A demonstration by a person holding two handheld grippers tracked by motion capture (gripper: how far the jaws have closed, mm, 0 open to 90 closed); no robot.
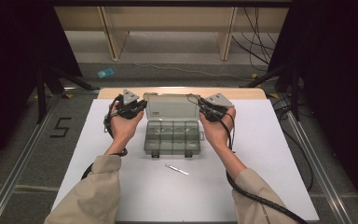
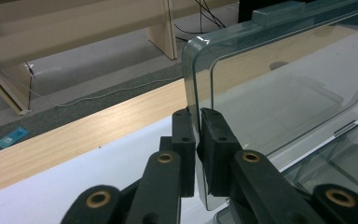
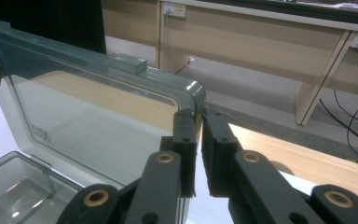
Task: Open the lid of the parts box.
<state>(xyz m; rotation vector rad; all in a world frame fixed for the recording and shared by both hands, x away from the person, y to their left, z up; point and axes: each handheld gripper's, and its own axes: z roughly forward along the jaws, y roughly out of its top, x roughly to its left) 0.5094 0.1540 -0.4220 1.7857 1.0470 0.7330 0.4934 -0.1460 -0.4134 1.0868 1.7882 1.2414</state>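
Observation:
A clear plastic compartment box (image 1: pixel 172 140) lies open on the white table top (image 1: pixel 261 154), its lid (image 1: pixel 172 108) standing upright at the back. My left gripper (image 1: pixel 142 106) is shut on the lid's left edge. In the left gripper view, the black pads of the left gripper (image 2: pixel 198 119) pinch the rounded edge of the lid (image 2: pixel 279 84). My right gripper (image 1: pixel 200 108) is shut on the lid's right edge. The right gripper view shows the right gripper (image 3: pixel 199 119) clamping the lid (image 3: pixel 98 107) just under its corner. The compartments look empty.
A small silvery, pen-like tool (image 1: pixel 177 169) lies on the table in front of the box. A wooden strip (image 1: pixel 182 91) runs along the table's far edge. Beyond it are floor cables, wooden furniture legs and a blue card (image 1: pixel 105 73) on the floor.

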